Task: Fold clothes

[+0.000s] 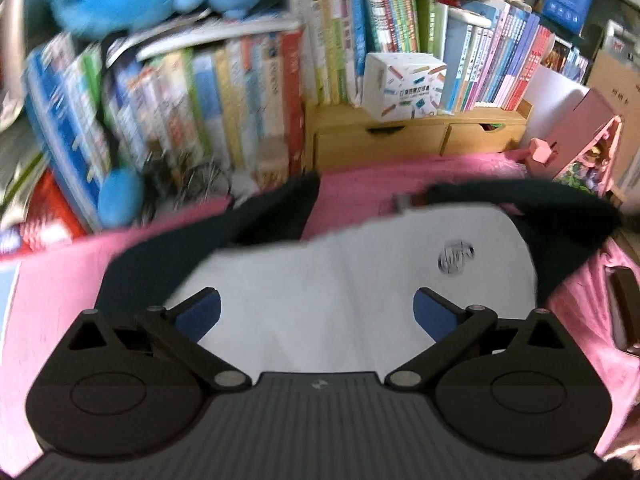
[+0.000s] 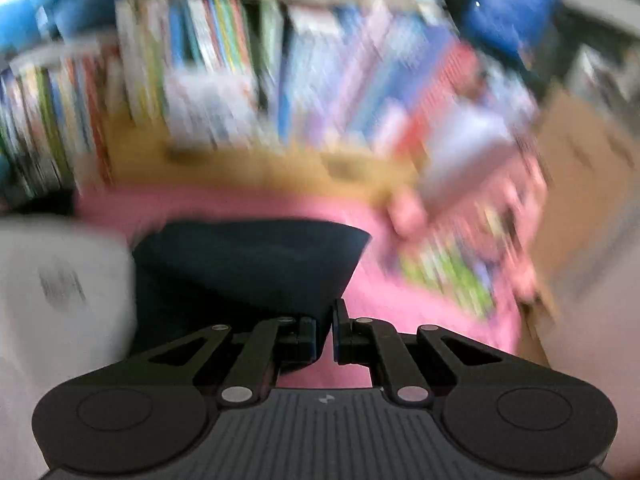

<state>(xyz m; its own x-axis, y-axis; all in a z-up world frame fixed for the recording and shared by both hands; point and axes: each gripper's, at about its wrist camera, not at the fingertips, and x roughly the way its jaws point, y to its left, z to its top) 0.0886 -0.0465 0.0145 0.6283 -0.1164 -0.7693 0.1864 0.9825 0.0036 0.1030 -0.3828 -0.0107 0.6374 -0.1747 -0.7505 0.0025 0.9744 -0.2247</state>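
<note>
The right gripper [image 2: 328, 330] is pinched shut on the white T-shirt's dark sleeve [image 2: 248, 264], nearest the pink cloth's [image 2: 420, 312] right edge. The left gripper [image 1: 316, 312] is apart over the white T-shirt's [image 1: 320, 300] middle.

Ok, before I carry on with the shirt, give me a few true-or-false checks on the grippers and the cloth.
1. The left gripper has its jaws wide apart. True.
2. The left gripper pinches the dark sleeve. False: nothing is between its fingers; it is above the white shirt.
3. The right gripper is shut on the edge of the dark sleeve. True.
4. The shirt lies on a green cover. False: the pink cover is under it.
5. Books stand behind the work area. True.
</note>
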